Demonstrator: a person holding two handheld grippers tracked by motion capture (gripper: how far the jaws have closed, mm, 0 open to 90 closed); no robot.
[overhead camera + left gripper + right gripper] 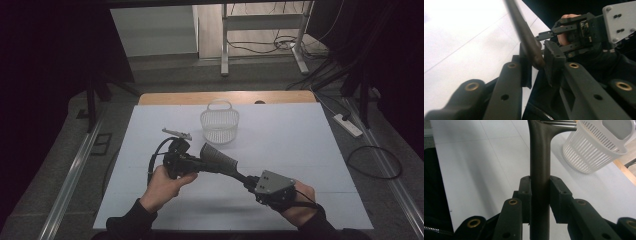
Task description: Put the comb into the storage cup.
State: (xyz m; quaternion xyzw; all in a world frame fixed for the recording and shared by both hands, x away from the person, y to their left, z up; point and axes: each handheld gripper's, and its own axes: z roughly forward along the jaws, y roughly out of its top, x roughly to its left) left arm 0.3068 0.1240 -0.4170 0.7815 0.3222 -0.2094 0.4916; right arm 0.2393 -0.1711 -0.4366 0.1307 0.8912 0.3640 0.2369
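1. Right gripper (248, 182) sits near the front right of the table (300, 150), its jaws clamped on the handle of a dark brush (220, 159). In the right gripper view the handle (539, 177) runs straight up between both pads, touching each.
2. Left gripper (192, 164) sits left of centre, held by the left hand (164, 184). In the left gripper view its jaws stand close on either side of the brush's rounded end (534, 53); the left pad touches it, but whether the right pad does I cannot tell.
3. Between the two grippers, the brush is lifted off the table, its wide bristled head (216, 154) towards the left gripper and its thin handle slanting down to the right one.
4. The right hand (300, 200) holds the right gripper, with the grey plate (272, 182) on top. The left gripper view shows that gripper (544, 37) farther off.
5. A white slotted basket (220, 122) with a loop handle stands upright at the far middle of the table, apart from the brush. The right gripper view shows it (594, 147) just past the brush head.
6. A small grey tool (176, 133) lies left of the basket, just beyond the left gripper.
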